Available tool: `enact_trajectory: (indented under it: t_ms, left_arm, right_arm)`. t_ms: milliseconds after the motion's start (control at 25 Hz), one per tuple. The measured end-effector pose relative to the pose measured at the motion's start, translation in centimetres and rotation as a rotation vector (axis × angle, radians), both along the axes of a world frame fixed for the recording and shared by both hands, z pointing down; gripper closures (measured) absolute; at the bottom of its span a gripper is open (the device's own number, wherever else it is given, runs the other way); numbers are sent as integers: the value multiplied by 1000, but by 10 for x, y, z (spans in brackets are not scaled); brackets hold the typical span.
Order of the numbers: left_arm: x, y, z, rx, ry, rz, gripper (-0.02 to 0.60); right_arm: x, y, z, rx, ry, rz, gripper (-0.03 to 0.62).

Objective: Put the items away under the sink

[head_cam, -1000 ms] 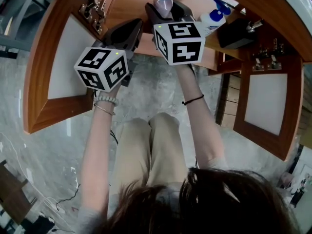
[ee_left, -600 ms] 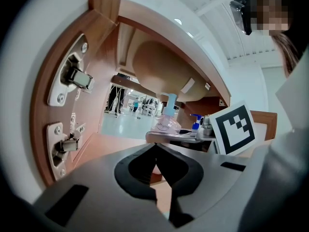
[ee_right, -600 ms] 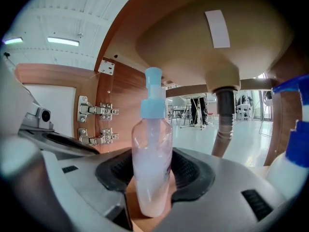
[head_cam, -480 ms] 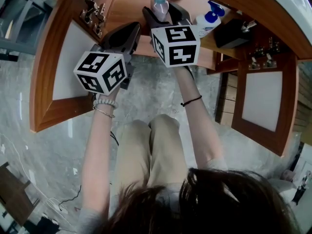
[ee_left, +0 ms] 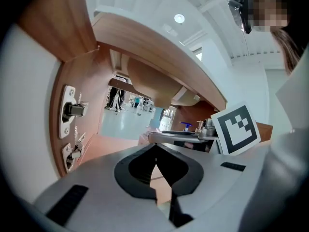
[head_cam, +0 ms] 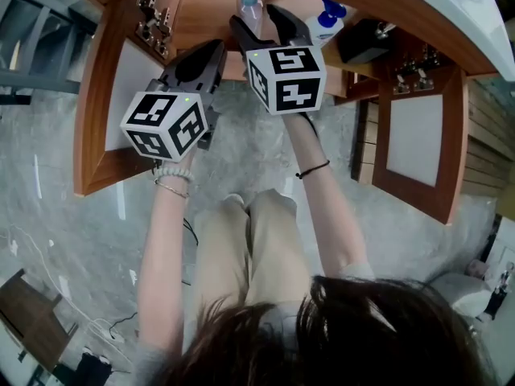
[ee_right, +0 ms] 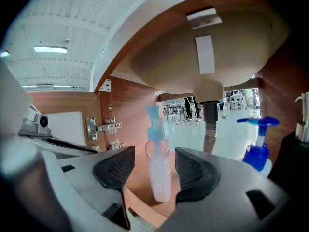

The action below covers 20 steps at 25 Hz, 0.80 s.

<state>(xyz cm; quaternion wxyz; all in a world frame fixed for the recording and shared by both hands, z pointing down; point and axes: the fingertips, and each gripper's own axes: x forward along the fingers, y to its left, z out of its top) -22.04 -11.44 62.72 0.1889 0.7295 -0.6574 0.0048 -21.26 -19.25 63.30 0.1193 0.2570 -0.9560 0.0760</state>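
A clear bottle of pink liquid with a pale blue pump top (ee_right: pixel 159 170) stands upright on the wooden cabinet floor (head_cam: pixel 211 18) under the sink. My right gripper (ee_right: pixel 154 172) is open; its jaws have just been opening, and the bottle stands between the pads with a gap on each side. From the head view the bottle (head_cam: pixel 249 5) shows just beyond the right gripper (head_cam: pixel 259 24). My left gripper (head_cam: pixel 208 55) hovers at the cabinet's front left, shut with nothing in it (ee_left: pixel 155 149).
A white bottle with a blue pump (ee_right: pixel 257 151) and a black box (head_cam: pixel 364 43) stand at the cabinet's right. The drain pipe (ee_right: pixel 209 124) hangs from the basin behind the pink bottle. Both cabinet doors (head_cam: pixel 121 79) (head_cam: pixel 418 135) are swung open. The person's knees are below.
The right gripper's jaws have spread off the pink bottle, which now stands free on the cabinet floor. Both grippers have drawn back and up a little.
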Motion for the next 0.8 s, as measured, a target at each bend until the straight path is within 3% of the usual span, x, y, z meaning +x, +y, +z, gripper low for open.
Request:
enact_trajectory:
  t_ms: [200, 320, 800]
  left_arm:
    - [11, 7, -24, -6, 23, 9, 580]
    - [17, 9, -37, -10, 29, 14, 580]
    - [41, 26, -85, -53, 62, 30, 580]
  right_arm:
    - [12, 11, -20, -33, 10, -2, 349]
    - [17, 19, -33, -10, 38, -24, 433]
    - [42, 45, -85, -45, 74, -42, 540]
